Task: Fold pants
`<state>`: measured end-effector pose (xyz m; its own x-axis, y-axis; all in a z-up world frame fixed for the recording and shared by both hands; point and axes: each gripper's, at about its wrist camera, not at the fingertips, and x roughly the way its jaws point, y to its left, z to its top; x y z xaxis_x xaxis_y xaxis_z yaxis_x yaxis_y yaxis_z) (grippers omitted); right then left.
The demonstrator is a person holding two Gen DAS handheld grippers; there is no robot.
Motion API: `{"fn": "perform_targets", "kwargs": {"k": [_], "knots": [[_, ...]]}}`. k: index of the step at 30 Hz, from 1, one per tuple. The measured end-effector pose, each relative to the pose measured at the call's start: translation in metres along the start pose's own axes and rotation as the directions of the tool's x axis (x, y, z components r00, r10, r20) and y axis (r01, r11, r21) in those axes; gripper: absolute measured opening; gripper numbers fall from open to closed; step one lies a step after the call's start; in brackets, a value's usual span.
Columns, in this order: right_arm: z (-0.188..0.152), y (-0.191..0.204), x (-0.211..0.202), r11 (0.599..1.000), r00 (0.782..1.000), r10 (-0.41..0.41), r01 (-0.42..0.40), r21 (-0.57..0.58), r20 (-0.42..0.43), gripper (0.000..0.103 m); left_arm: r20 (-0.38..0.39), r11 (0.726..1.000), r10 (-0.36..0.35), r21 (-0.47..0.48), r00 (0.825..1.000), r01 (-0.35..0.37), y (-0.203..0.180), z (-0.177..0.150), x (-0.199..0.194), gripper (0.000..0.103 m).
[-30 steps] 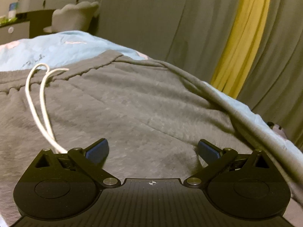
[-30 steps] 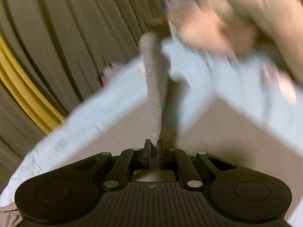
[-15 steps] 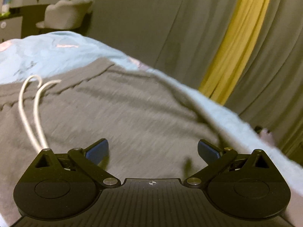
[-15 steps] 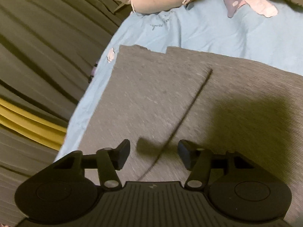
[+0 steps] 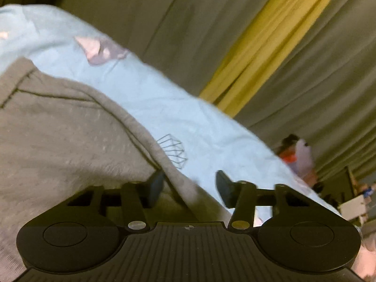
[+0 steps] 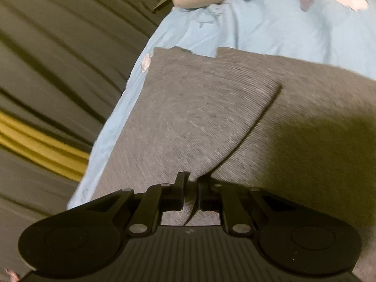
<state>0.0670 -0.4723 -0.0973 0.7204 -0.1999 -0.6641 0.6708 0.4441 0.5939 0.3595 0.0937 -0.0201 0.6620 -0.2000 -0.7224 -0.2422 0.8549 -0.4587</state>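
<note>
Down low in the right wrist view, the right gripper (image 6: 190,188) has its two fingers squeezed together on a fold of the gray pants (image 6: 199,117). The pinched bit pokes up between them. Past that, one pant leg lies flat on top of the other, with its edge slanting across.

Over in the left wrist view, the left gripper (image 5: 188,188) has its fingers apart. The side edge of the pants (image 5: 70,129) sits between them, but they are not pressing it.

The pants lie on a light blue bed sheet (image 5: 188,108) with small drawings on it. Farther back hang gray curtains (image 5: 152,11) and a yellow curtain strip (image 5: 270,37).
</note>
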Motion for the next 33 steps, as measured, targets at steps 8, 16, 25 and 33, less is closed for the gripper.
{"fn": "perform_targets", "kwargs": {"k": [8,16,25,33], "knots": [[0.005,-0.003,0.004,1.0,1.0,0.009,-0.009,0.026,0.004,0.007,-0.004,0.995,0.064,-0.078,0.998,-0.064,0.025,0.008,0.024,0.009],[0.015,0.005,-0.036,0.996,0.995,0.078,-0.081,0.048,0.063,0.005,0.157,0.998,-0.021,0.062,0.987,0.011,0.02,0.002,-0.082,0.007],[0.031,-0.008,-0.145,0.994,0.99,0.108,-0.107,-0.014,0.095,0.005,0.238,0.991,-0.131,0.043,0.962,0.124,0.084,-0.105,-0.236,0.007],[0.032,-0.051,-0.143,0.999,0.994,-0.033,0.034,0.007,-0.104,0.005,0.116,0.994,-0.034,-0.099,0.993,0.045,0.136,-0.175,-0.227,0.008]]}}
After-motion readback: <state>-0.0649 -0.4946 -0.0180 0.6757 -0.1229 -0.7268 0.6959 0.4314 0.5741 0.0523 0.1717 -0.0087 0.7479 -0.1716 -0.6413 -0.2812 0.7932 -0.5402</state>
